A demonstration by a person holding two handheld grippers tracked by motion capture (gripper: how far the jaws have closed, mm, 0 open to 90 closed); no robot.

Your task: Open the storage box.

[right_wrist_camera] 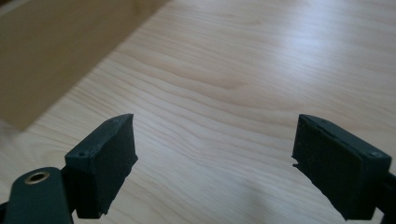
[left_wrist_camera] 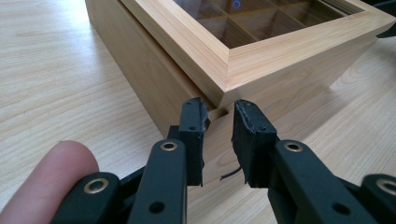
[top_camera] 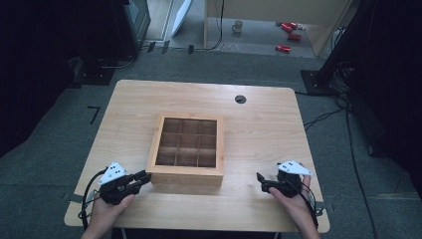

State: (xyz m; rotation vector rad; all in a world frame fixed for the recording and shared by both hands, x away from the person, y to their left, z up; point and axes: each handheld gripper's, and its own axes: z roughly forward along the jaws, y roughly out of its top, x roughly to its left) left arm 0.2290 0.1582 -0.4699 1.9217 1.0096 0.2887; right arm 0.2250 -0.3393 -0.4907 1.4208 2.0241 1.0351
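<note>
High view: light wooden rectangular table (top_camera: 259,124) fills centre frame, grey carpet around it. Square pale-wood box with a glass-paned lid and a nine-cell grid inside (top_camera: 187,144) sits mid-table, slightly left of centre, lid down. Small round dark cable hole (top_camera: 240,98) in the tabletop, upper centre. Left black two-jaw gripper (top_camera: 141,180) at lower left, held in the person's left hand (top_camera: 107,211), tips right at the box's lower-left corner. Right black two-jaw gripper (top_camera: 262,182) at lower right, in the right hand (top_camera: 293,204), well apart from the box, over bare table. White mug (top_camera: 238,26) and red cans (top_camera: 288,35) on the floor, top of frame, too small to say more.

Left gripper view: jaws a narrow gap apart, holding nothing, tips at the box (left_wrist_camera: 243,56) corner in centre frame, just under the lid edge; possibly touching the wood, hard to tell at this angle. Fingertip (left_wrist_camera: 60,163) at lower left. Box runs from upper left to upper right.

Right gripper view: right gripper (right_wrist_camera: 215,149) jaws spread wide, empty, bare tabletop (right_wrist_camera: 243,84) between them. Box side (right_wrist_camera: 60,46) blurred in the upper left, apart from the jaws.
</note>
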